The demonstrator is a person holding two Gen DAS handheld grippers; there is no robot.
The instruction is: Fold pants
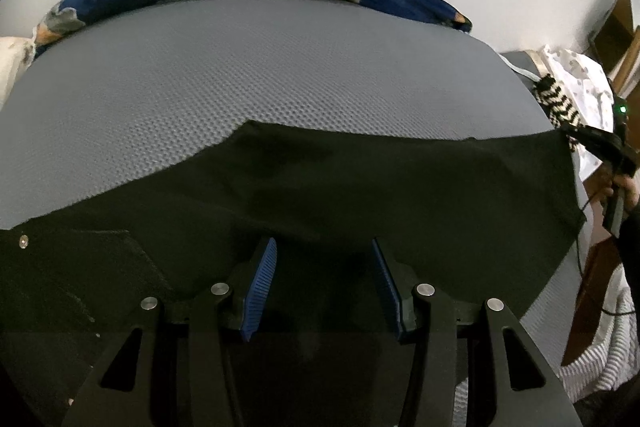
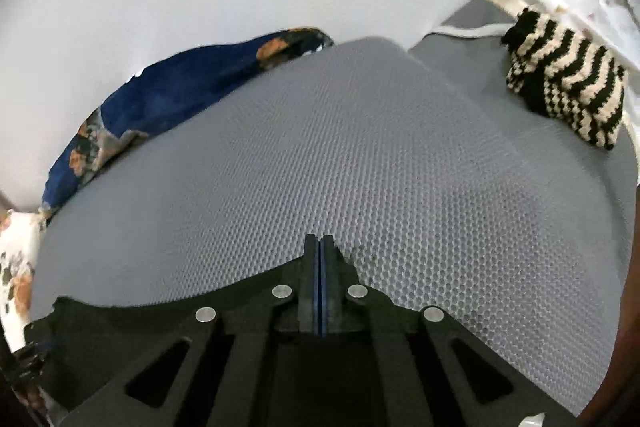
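down low, the black pants (image 1: 320, 187) lie spread across the grey mesh mattress (image 1: 240, 75). the left gripper (image 1: 324, 283) hangs half open over them, its blue pads (image 1: 262, 287) clear of the cloth. rightward, the right gripper (image 2: 320, 283) is pinched closed on the pants' edge (image 2: 160, 297).

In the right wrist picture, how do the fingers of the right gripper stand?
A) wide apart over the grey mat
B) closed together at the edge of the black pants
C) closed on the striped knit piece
B: the right gripper shows its blue pads pressed together, with the black pants at its fingers.
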